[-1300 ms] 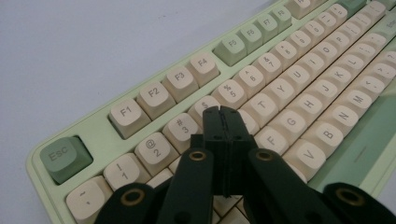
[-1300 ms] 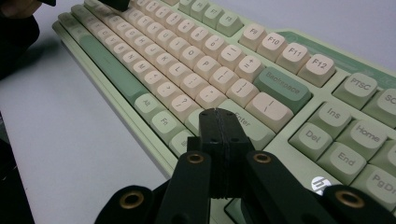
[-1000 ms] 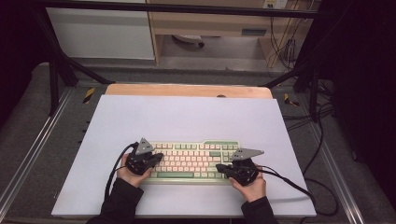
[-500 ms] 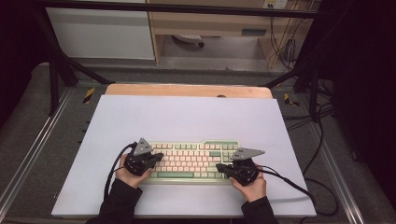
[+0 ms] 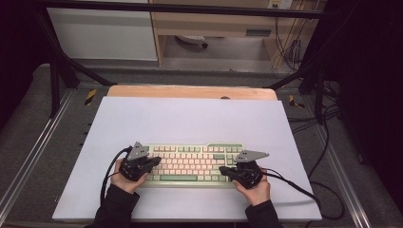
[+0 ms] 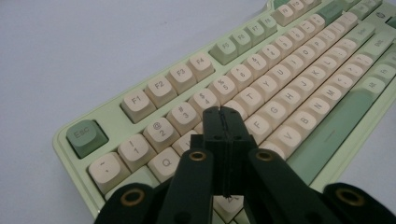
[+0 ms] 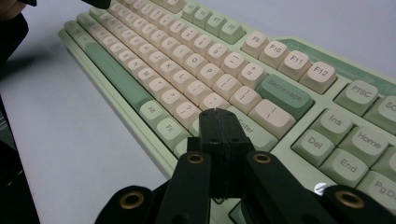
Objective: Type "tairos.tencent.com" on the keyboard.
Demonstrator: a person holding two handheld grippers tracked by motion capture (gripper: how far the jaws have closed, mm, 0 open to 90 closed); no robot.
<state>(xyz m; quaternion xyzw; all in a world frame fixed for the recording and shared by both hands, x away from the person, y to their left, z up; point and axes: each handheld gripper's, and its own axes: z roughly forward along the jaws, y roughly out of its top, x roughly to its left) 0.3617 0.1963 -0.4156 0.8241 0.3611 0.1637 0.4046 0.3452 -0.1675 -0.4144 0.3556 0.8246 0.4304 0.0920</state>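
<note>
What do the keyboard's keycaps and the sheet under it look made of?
Keycaps: likely matte plastic, cream and green, with moulded rounded edges and printed legends. Sheet under the keyboard: smooth, pale lilac, faintly glossy, perhaps plastic or coated board; hard to tell.

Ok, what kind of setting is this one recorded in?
Most likely a lab recording station: a white-topped table in a black metal frame, a mint keyboard as the workpiece, loose cables and hazard-tape marks on the floor.

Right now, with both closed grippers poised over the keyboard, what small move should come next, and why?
Probably a short downward press with the left gripper: its jaws are shut into a single tip above the keys near the 4 on the keyboard. The right gripper, also shut, hovers by the Enter key and can wait.
</note>
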